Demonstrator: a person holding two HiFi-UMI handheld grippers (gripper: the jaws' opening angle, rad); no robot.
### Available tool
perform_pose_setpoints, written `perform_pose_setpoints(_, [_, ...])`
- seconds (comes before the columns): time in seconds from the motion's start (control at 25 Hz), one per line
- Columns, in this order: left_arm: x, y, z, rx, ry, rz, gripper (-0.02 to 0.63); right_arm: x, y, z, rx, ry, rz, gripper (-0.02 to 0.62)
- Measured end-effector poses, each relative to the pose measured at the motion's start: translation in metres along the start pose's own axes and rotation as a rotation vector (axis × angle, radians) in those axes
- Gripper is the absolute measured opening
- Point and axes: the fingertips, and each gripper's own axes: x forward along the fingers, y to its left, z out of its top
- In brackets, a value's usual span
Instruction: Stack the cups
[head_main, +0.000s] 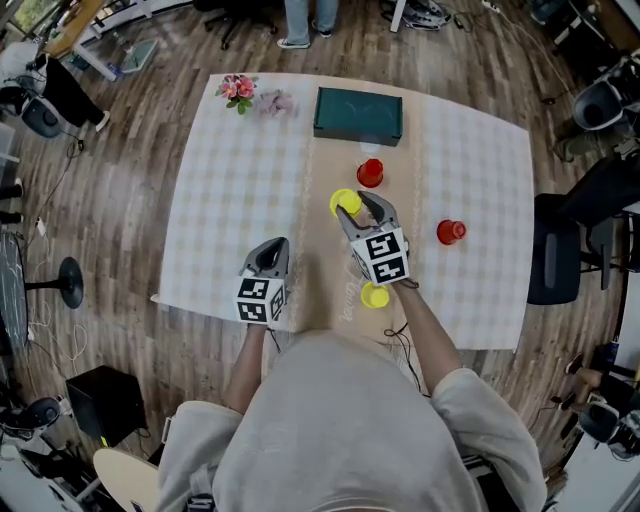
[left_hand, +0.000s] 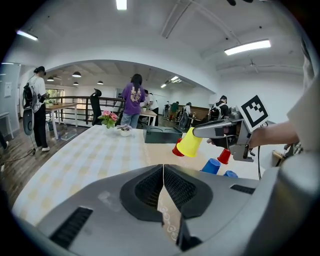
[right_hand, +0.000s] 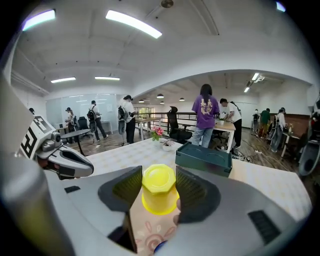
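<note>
Open office, table (head_main: 230, 200) under a checked cloth. Right gripper (head_main: 357, 213) closed on a yellow cup (right_hand: 159, 195), mouth down, tilted and held above the table. Left gripper (left_hand: 163, 187) shut, nothing inside, low near the table edge. Red cup (head_main: 370, 172) just beyond, other red cup (head_main: 451, 232) further right, second yellow cup (head_main: 375, 295) nearer the person, blue cups (left_hand: 211, 165) also standing. Seemingly the carrying step; next, probably levelling the held cup and lowering it centred over another.
</note>
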Motion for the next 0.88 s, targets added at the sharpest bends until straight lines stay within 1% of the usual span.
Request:
perform_pose_setpoints(0.16, [0.009,-0.019,0.006,0.028,0.002,-0.048,0.015,-0.028,-0.012,-0.003,0.006,-0.005,-0.038,0.212])
perform_pose_setpoints(0.44, [0.024,-0.055,0.015,0.079,0.006,-0.126,0.015,-0.071,-0.025,-0.024,0.018,0.016,-0.089,0.212])
perform_pose_setpoints(0.6, [0.028,-0.069,0.02,0.106,0.007,-0.154,0.015,-0.087,-0.026,-0.03,0.015,0.017,-0.099,0.212])
perform_pose_setpoints(0.88, [0.034,-0.091,0.024,0.127,0.003,-0.193,0.015,-0.108,-0.025,-0.047,0.027,0.041,-0.113,0.212])
